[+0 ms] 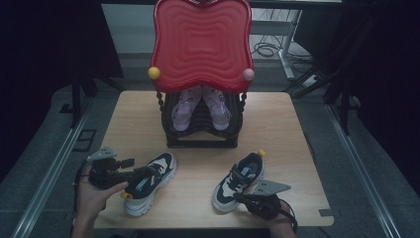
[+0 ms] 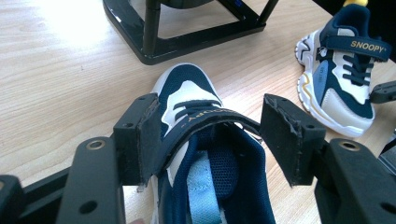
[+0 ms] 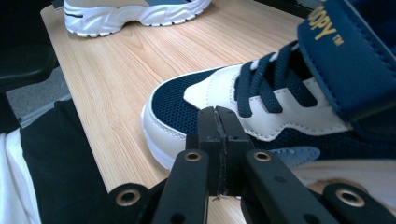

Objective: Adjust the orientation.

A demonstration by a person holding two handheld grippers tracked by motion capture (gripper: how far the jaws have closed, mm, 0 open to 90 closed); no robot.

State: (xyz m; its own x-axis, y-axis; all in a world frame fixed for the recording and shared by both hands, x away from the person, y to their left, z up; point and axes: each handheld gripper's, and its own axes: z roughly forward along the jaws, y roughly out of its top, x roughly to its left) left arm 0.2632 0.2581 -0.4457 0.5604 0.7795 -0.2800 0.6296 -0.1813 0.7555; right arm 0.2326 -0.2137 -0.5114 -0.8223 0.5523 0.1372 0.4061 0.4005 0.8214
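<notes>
Two navy and white children's sneakers lie on the wooden table (image 1: 277, 124). The left sneaker (image 1: 153, 173) (image 2: 187, 86) has my left gripper (image 1: 126, 176) (image 2: 205, 130) across its collar, with the pads (image 2: 144, 140) pressed on both sides of the strap. The right sneaker (image 1: 240, 178) (image 3: 224, 88) (image 2: 341, 79) points its toe toward the front edge, and a yellow tab sticks up at its heel. My right gripper (image 1: 241, 197) (image 3: 219, 126) is shut with nothing in it, its tips just in front of that toe. The left sneaker's sole (image 3: 135, 11) is seen far off in the right gripper view.
A red wavy-topped rack (image 1: 200, 39) on a black frame (image 2: 187, 42) stands at the table's back middle, with a purple pair of shoes (image 1: 200, 106) on its lower shelf. Bare wood lies between the two sneakers. A black sleeve (image 3: 60, 163) is at the table's front edge.
</notes>
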